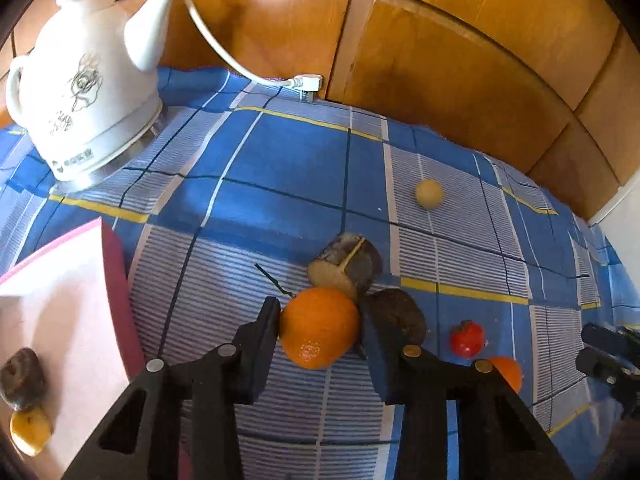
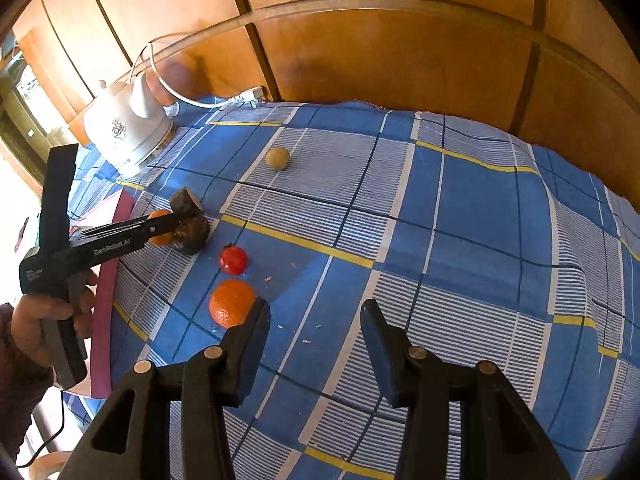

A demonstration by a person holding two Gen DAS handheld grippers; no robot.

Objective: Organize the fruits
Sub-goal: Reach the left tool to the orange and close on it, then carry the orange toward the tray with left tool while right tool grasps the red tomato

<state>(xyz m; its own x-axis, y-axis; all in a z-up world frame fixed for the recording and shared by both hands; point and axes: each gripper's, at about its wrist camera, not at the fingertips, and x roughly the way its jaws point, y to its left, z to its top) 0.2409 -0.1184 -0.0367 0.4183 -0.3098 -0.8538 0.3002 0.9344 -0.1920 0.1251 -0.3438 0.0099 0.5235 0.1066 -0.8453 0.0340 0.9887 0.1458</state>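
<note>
Blue checked cloth (image 2: 460, 216) covers the table, wood panelling (image 2: 400, 48) behind its far edge. White kettle (image 1: 84, 96) stands at the far left corner. Pink tray (image 1: 68, 304) at the left edge holds a dark fruit (image 1: 22, 378) and a yellow one (image 1: 30, 430). Left gripper (image 1: 320, 332) pinches an orange (image 1: 318, 328) mid-table, touching two dark fruits. Right gripper (image 2: 316, 320) hovers spread, empty, beside a second orange (image 2: 232, 308) and a red fruit (image 2: 233, 260).

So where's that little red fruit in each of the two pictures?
Left wrist view: the red fruit lies low right, beside the dark brown fruit.
Right wrist view: it lies left of centre, above the loose orange.
Shared landmark: the white kettle, upper left in both.
</note>
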